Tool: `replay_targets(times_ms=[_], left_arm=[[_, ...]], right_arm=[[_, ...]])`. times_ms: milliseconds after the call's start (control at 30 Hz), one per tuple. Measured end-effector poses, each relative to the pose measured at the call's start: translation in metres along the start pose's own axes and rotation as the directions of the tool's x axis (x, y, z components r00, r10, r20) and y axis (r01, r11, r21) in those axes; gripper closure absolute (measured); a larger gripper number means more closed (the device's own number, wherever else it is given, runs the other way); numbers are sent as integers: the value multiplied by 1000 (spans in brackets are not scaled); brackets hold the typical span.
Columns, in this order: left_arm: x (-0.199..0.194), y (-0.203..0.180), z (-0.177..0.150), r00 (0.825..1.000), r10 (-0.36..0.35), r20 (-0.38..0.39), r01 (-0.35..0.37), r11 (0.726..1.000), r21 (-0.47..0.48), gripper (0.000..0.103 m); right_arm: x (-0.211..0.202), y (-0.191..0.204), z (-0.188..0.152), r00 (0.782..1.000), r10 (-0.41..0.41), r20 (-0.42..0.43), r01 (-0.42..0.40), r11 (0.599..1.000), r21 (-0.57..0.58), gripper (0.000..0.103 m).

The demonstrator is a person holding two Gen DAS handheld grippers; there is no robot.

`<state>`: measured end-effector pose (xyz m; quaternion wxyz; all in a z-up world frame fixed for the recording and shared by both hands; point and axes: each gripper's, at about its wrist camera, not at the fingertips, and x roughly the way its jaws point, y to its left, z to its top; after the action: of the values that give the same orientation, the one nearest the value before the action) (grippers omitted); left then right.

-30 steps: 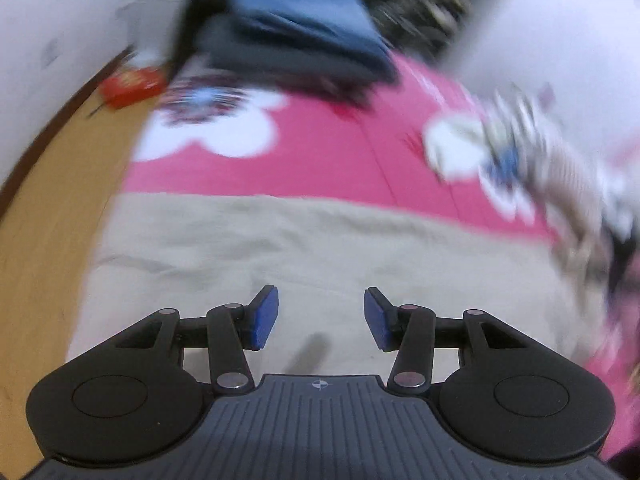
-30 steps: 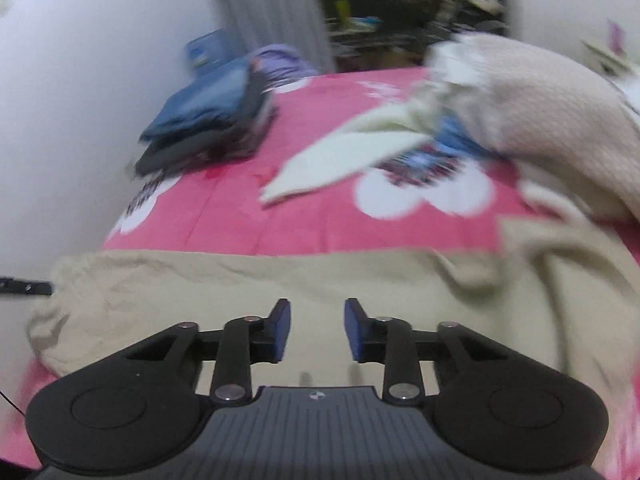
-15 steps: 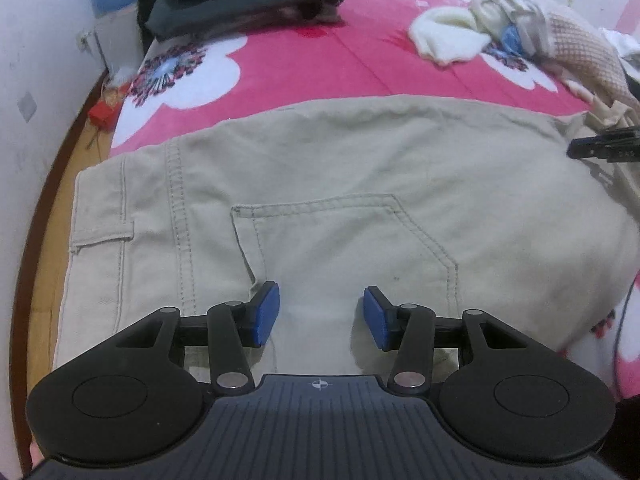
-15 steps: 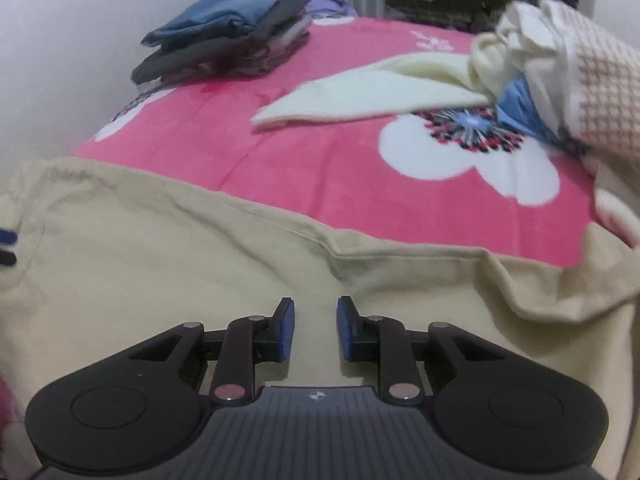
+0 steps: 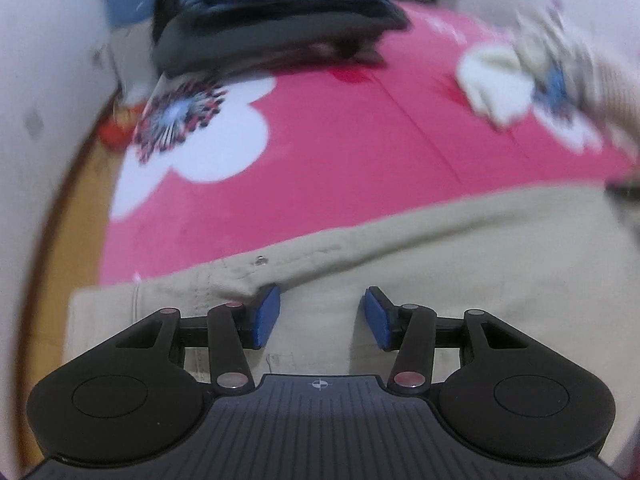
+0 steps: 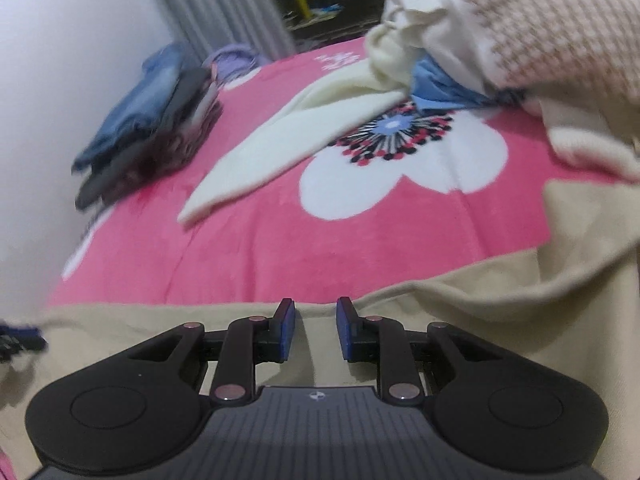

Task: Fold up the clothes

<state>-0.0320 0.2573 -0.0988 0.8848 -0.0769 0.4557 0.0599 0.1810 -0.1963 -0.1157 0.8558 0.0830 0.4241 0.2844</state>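
Beige trousers (image 5: 460, 264) lie spread on the pink flowered bed (image 5: 328, 152). Left gripper (image 5: 320, 314) jaws spread over the waistband; right gripper (image 6: 314, 328) jaws, just closing, stand narrowly apart over fabric.

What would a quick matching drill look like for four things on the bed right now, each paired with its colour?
1. trousers
2. blanket
3. top garment of the folded stack
4. long loose garment

A. pink with white flowers
B. cream
C. beige
D. faded blue

Pairs: 1-C, 2-A, 3-D, 4-B
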Motion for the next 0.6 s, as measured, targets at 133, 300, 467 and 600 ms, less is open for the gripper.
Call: replay_targets(times_ms=[133, 300, 467, 600], left_arm=[[-14, 7, 5, 1000, -12, 2, 12, 995, -97, 55], [-45, 14, -5, 1000, 13, 22, -9, 985, -172, 55], [-37, 40, -29, 997, 76, -24, -80, 969, -232, 53], [-25, 57, -26, 995, 98, 7, -92, 956, -280, 54]], right_arm=[[-7, 1, 3, 1000, -4, 9, 4, 1000, 31, 78], [-32, 9, -3, 999, -12, 34, 11, 999, 36, 75], [-43, 13, -18, 1000, -16, 12, 15, 999, 32, 75], [-26, 8, -24, 998, -64, -29, 65, 997, 38, 79]])
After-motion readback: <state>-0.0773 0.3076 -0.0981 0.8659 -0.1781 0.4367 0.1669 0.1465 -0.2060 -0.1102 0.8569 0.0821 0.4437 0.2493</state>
